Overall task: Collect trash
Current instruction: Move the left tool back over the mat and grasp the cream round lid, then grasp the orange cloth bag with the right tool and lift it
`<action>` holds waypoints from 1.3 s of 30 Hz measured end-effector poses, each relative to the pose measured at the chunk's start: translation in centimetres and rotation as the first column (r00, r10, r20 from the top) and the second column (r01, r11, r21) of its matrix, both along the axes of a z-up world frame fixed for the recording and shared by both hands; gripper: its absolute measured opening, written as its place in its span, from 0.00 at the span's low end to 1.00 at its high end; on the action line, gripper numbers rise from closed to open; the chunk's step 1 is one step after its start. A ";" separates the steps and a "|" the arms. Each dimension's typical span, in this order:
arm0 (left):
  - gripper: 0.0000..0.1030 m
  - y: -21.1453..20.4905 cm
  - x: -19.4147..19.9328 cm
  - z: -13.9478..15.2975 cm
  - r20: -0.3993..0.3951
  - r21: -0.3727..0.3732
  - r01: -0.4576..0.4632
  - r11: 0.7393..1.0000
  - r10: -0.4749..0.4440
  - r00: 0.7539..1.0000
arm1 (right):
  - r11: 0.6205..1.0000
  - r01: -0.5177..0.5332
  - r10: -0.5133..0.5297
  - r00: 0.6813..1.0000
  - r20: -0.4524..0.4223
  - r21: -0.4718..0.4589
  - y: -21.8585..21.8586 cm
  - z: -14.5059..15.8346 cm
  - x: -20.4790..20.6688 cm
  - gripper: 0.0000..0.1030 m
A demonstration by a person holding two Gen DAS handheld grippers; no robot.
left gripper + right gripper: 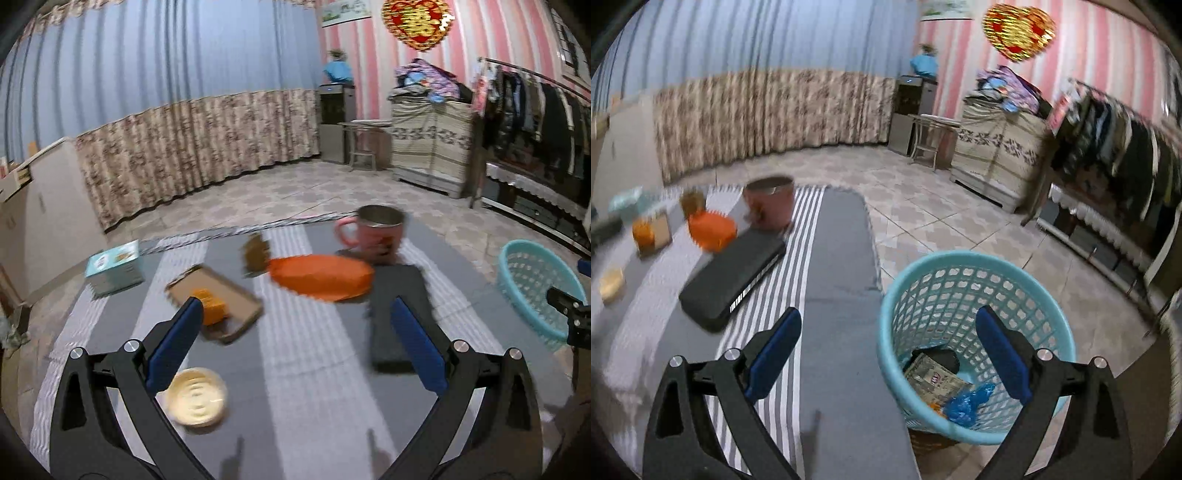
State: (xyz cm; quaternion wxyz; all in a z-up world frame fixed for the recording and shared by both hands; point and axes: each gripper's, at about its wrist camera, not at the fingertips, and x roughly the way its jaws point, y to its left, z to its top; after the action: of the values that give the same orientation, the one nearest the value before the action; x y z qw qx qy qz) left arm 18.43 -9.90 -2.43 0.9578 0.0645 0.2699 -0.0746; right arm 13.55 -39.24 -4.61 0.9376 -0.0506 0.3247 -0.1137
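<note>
The left gripper [295,332] is seen spread wide with nothing between its blue pads, hung over the striped cloth [303,369], probably so the next bit of rubbish can be sized up; the right gripper [888,343] is likewise splayed and empty, parked by the blue basket [975,258], which is stood on the floor just off the table edge so stuff can be dropped straight in; some trash is already in there, namely a printed paper packet [936,374], a crumpled blue wrapper [966,404] and something dark that can't be made out; what's left on the table looks like the orange wrapper [321,277], a brown scrap [255,253] touching its end, a cardboard tray [218,295] with an orange piece in it and a round yellowish lid [195,397], so the job is judged maybe partway done; the pink mug [373,236], black case [399,314] and teal box [114,267] are presumably not rubbish; as for writing, a barcode-ish strip is seen on the case edge and print on the packet, but nothing can be read, too blurry.
</note>
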 end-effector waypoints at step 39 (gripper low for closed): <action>0.59 11.8 6.1 -4.3 -0.201 -0.034 -0.053 0.998 0.045 0.979 | 0.973 -0.165 0.181 0.980 -0.089 0.163 14.7 -1.7 10.5 0.91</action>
State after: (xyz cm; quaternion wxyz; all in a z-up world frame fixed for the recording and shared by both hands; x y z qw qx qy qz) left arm 24.56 1.94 -6.72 0.9285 0.0312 0.3647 -0.0625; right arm 24.10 -24.56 -6.30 0.9270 -0.0117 0.3750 -0.0034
